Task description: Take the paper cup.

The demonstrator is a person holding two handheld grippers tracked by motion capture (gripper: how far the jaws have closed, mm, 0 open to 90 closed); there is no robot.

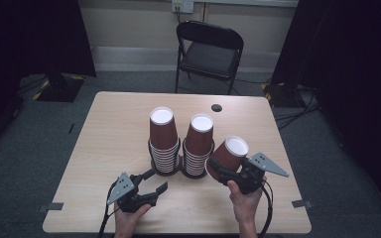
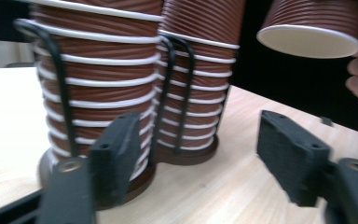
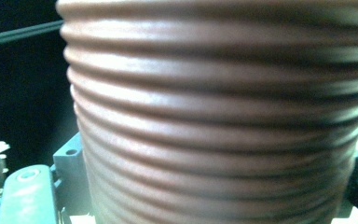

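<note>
Two stacks of upside-down brown ribbed paper cups stand in a black wire holder mid-table: the left stack point(image 1: 162, 139) point(image 2: 98, 79) and the right stack point(image 1: 199, 144) point(image 2: 198, 70). My right gripper point(image 1: 223, 171) is shut on a single brown cup point(image 1: 228, 153) point(image 2: 313, 29) point(image 3: 214, 121), held tilted just right of the stacks, above the table. My left gripper point(image 1: 154, 181) point(image 2: 200, 163) is open near the front edge, its jaws pointing at the base of the left stack without touching any cup.
The light wooden table point(image 1: 114, 134) has a small dark hole point(image 1: 217, 107) at its far side. A black folding chair point(image 1: 208, 52) stands behind the table. Tape marks point(image 1: 302, 204) sit near the front corners.
</note>
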